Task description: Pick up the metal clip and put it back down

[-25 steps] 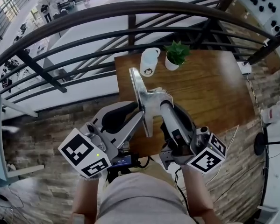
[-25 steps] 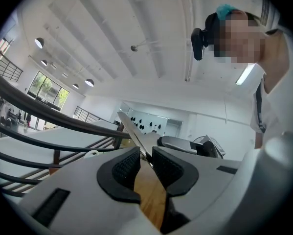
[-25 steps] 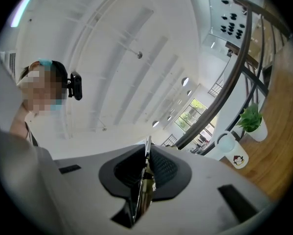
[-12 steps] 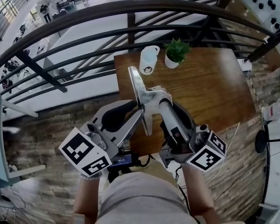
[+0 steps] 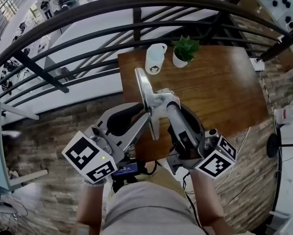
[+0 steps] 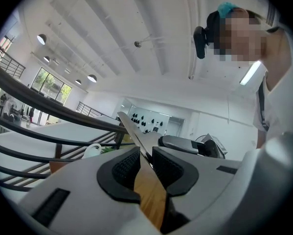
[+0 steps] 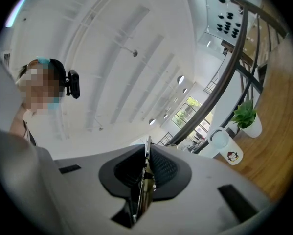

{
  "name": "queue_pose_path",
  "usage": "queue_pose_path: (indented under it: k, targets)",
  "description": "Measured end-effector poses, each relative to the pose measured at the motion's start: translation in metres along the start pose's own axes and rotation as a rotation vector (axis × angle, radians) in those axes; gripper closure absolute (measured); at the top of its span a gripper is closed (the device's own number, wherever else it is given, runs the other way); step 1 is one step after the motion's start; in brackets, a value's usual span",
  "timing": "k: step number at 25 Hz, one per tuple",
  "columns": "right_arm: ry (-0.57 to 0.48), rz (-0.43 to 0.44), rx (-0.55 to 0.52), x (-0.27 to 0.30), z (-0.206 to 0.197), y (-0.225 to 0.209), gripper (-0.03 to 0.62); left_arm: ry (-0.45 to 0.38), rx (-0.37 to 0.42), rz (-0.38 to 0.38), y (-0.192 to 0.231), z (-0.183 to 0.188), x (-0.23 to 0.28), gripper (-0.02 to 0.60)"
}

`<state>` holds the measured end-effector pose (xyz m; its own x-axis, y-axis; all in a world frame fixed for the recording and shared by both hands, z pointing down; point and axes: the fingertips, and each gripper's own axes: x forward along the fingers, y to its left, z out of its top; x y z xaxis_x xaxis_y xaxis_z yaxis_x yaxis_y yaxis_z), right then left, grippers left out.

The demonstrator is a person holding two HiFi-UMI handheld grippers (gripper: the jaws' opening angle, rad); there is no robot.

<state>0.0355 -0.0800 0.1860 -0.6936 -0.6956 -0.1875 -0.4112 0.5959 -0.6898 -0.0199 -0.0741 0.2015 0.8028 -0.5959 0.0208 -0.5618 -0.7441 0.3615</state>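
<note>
L gripper [image 5: 146, 119] & R gripper [image 5: 168, 106] are both clamped tight on the metal clip [image 5: 144, 88], held in the air, so pickup looks done. Left: set it back down on wooden table [image 5: 219, 89] beyond, by mug [image 5: 155, 58] & plant [image 5: 185, 50].

A mug [image 5: 155, 60] and a plant [image 5: 184, 53] stand at the far edge of the table [image 5: 219, 92], mug left of plant. The railing [image 5: 87, 33] runs behind them. Nearer, above the table's left part and seemingly clear of it, the clip [image 5: 144, 89] sits between the left gripper [image 5: 147, 120] and the right gripper [image 5: 169, 106].
</note>
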Motion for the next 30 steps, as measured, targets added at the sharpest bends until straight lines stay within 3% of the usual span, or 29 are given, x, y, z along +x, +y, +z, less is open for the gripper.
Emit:
queue_pose_path:
  k: [16,30]
  targets:
    - [0.067,-0.074,0.092,0.010,-0.024,-0.074,0.563,0.089,-0.080,0.050,0.048,-0.052,0.034,0.502]
    - [0.138,-0.183,0.149,0.023,-0.061,-0.163,0.563,0.201,-0.165,0.111,0.110,-0.125,0.069,0.502]
